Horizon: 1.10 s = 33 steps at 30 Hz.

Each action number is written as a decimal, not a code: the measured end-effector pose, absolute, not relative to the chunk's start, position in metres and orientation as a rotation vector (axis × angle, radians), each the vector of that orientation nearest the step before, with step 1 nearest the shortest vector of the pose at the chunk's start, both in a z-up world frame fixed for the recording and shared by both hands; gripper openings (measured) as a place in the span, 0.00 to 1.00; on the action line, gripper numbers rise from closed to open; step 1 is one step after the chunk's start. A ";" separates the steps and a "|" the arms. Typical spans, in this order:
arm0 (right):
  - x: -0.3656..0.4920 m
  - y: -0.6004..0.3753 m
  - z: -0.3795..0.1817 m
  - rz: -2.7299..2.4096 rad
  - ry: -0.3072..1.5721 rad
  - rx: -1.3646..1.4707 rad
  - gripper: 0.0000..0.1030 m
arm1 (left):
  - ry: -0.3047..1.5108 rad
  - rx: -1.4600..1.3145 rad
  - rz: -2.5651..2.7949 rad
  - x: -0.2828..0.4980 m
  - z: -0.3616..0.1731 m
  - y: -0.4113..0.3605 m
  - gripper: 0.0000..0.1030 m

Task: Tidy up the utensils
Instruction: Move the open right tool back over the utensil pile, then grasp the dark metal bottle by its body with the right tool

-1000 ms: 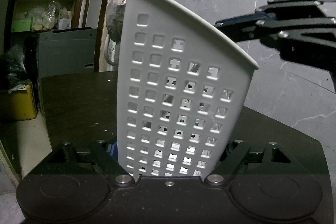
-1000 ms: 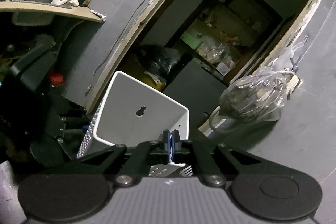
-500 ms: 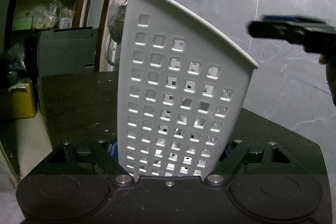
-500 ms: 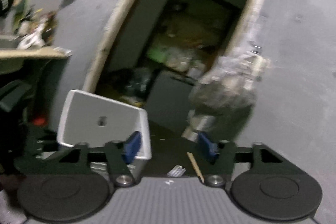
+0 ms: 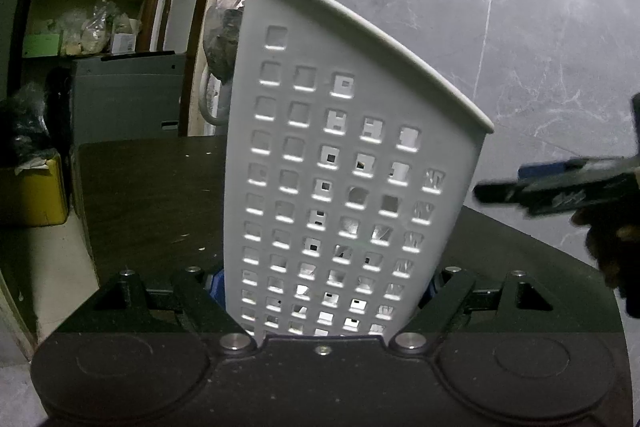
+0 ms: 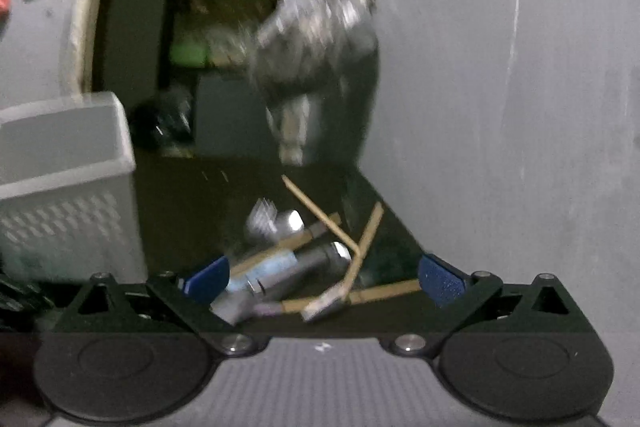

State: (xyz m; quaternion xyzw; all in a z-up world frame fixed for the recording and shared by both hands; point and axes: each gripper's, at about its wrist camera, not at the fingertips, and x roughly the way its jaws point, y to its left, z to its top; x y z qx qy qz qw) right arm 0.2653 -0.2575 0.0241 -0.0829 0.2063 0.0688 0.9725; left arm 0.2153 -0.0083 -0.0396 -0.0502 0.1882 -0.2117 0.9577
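The white perforated utensil basket (image 5: 352, 163) is being clamped low down between the blue pads of the left gripper (image 5: 323, 297), filling the centre of the left wrist frame and standing tilted on the dark table (image 5: 152, 195); in the right wrist frame the same basket is being shown at the left edge. The right gripper (image 6: 324, 277) is being opened, its jaws wide apart with nothing pressed between them; just beyond them, at lower centre, a loose pile of utensils (image 6: 296, 259) is lying on the table. Counted there: one fork (image 6: 262, 223), at least three wooden chopsticks (image 6: 320, 215), and about two metal handles, blurred. Both grippers are being pointed slightly downward; the right one is being seen blurred at the right edge of the left wrist frame.
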 end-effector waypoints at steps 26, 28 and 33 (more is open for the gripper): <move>0.354 -0.241 -0.019 0.106 0.511 -0.141 0.90 | 0.408 -0.069 -0.412 0.220 -0.037 -0.016 0.81; 0.358 -0.234 -0.021 0.132 0.525 -0.153 0.84 | 0.408 -0.069 -0.412 0.220 -0.037 -0.016 0.81; 0.364 -0.220 -0.030 0.167 0.552 -0.171 0.76 | 0.408 -0.069 -0.412 0.220 -0.037 -0.016 0.81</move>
